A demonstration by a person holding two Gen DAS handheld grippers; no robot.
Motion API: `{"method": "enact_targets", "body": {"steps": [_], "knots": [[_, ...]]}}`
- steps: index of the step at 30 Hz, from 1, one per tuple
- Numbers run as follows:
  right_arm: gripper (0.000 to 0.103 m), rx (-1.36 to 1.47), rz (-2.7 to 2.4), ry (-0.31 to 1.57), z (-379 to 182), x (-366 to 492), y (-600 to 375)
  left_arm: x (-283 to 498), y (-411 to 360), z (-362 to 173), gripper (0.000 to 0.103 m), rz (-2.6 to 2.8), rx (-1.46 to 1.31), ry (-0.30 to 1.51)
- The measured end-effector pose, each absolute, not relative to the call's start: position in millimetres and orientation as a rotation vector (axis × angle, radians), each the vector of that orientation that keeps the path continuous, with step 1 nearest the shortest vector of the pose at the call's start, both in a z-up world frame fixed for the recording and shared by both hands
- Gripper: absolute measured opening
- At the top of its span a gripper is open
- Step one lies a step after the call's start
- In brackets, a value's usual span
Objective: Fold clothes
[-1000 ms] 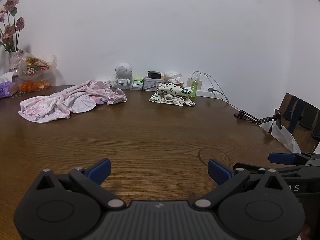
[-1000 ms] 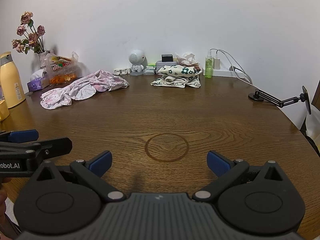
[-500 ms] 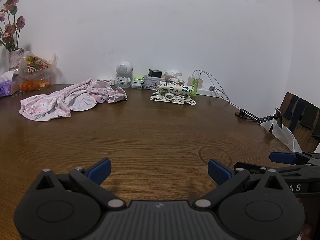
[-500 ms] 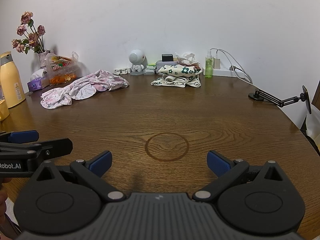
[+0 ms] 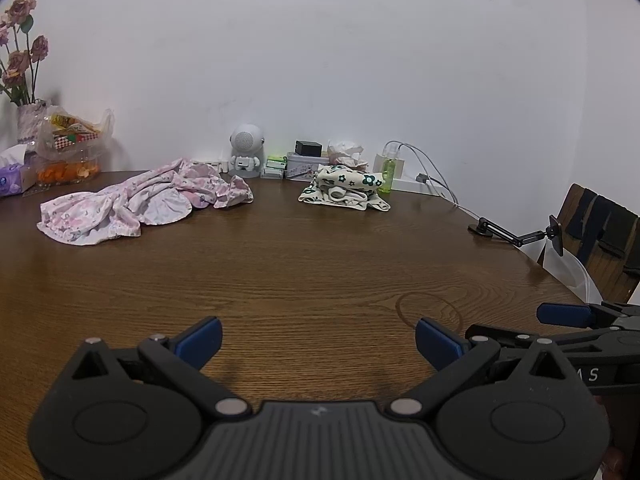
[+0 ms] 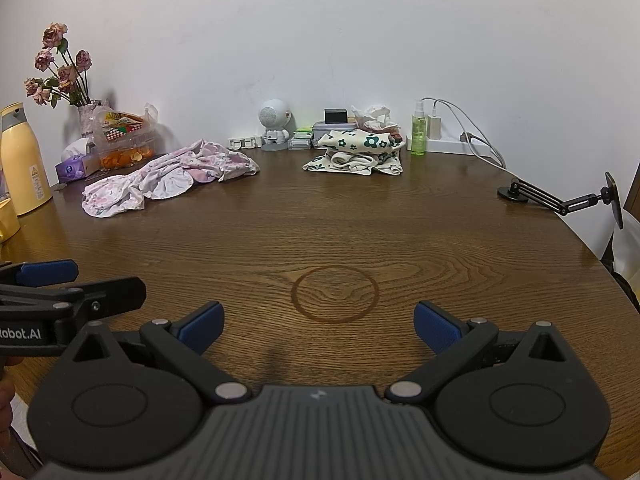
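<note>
Your left claw (image 5: 318, 338) and right claw (image 6: 318, 326): both spread wide, empty, hovering near desk (image 6: 320, 232) front edge. Folding not begun. Pink floral garment (image 5: 140, 206) crumpled at far left edge; cream flowered garment (image 6: 356, 152) bunched at far edge. Next: reach pink one, drag to centre, spread flat. Its hems and sleeves lost in crumple, hard to tell.
</note>
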State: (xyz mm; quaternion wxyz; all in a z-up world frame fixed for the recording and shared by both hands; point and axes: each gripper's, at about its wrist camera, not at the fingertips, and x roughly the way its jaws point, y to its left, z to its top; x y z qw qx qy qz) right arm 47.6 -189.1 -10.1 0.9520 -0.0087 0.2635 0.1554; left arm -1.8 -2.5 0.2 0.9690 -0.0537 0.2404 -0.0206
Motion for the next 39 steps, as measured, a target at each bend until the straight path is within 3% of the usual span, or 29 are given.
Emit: {"method": "enact_targets", "body": {"steps": [39], "knots": [[0.103,-0.036,0.352,0.532,-3.7,55.8,-179.9,1.3,6.0,5.3,0.103,-0.034,-0.113,0.474]]}}
